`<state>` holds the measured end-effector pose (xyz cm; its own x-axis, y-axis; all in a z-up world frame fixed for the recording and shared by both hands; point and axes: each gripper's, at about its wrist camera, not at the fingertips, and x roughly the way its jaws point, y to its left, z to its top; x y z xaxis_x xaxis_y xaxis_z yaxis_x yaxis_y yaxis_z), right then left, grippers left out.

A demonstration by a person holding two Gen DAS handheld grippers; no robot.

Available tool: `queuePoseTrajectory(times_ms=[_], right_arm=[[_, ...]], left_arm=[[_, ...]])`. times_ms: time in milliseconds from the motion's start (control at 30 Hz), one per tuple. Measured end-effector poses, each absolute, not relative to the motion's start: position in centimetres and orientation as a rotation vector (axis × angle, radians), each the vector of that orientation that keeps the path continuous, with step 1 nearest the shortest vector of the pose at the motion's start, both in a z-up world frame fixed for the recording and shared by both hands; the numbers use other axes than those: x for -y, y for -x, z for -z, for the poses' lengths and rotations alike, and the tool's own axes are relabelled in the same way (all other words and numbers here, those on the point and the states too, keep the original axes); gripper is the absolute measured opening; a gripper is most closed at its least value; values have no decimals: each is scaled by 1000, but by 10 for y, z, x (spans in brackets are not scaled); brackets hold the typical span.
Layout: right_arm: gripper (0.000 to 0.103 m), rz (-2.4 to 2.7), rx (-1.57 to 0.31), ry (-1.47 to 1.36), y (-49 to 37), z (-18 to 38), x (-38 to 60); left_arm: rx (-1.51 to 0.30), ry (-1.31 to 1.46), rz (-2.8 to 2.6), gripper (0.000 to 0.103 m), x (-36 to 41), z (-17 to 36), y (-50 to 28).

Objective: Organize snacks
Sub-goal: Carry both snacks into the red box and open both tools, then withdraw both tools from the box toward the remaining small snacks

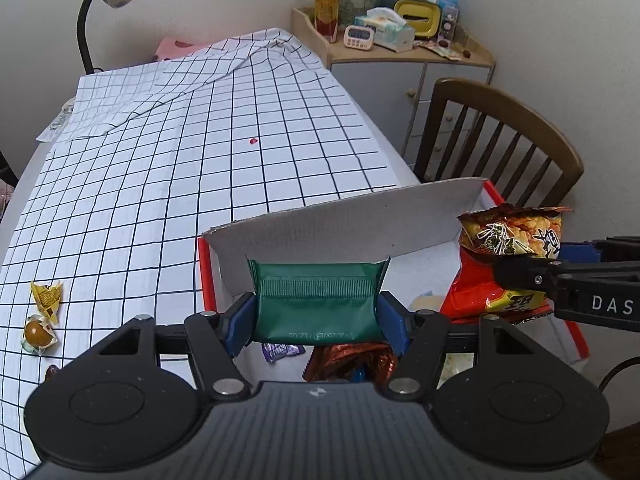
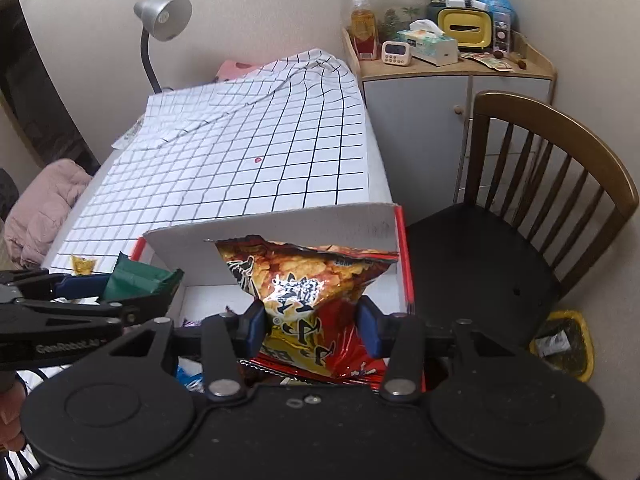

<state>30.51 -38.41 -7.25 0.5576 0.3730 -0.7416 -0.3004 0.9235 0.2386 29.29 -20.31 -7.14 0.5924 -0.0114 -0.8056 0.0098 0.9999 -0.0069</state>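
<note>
Green packet (image 1: 316, 304) clamped between left gripper (image 1: 316, 316) jaws, long axis across frame, crimped end away from camera, held over white box (image 1: 360, 216) at lower centre. Red chip bag (image 2: 308, 304) pinched by right gripper (image 2: 312, 324) jaws, long axis upright, top end toward box back wall. Both grippers angled downward, side by side. Loose candies (image 1: 42, 316) seen at lower left on checked tabletop (image 1: 200, 160).
</note>
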Motion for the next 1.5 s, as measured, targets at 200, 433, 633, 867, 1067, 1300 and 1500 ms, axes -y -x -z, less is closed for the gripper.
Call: queuePoseTrajectory(times_ms=[200, 433, 633, 867, 1067, 1300, 1500], right_arm=[[45, -421, -949, -31, -326, 89, 371], [45, -425, -999, 27, -338, 105, 362], [45, -431, -1005, 52, -341, 109, 356], [46, -414, -1007, 53, -346, 111, 354], [54, -414, -1004, 55, -347, 111, 353], [59, -412, -990, 47, -342, 107, 357], [66, -433, -955, 45, -328, 95, 363]], left_arm=[[-981, -26, 11, 65, 212, 90, -312], [-1025, -64, 22, 65, 221, 110, -324], [-1066, -93, 27, 65, 228, 125, -330], [-1099, -94, 31, 66, 231, 133, -335], [-1096, -75, 26, 68, 231, 132, -336], [-1092, -18, 30, 72, 220, 127, -329], [-1060, 24, 42, 73, 214, 117, -319]])
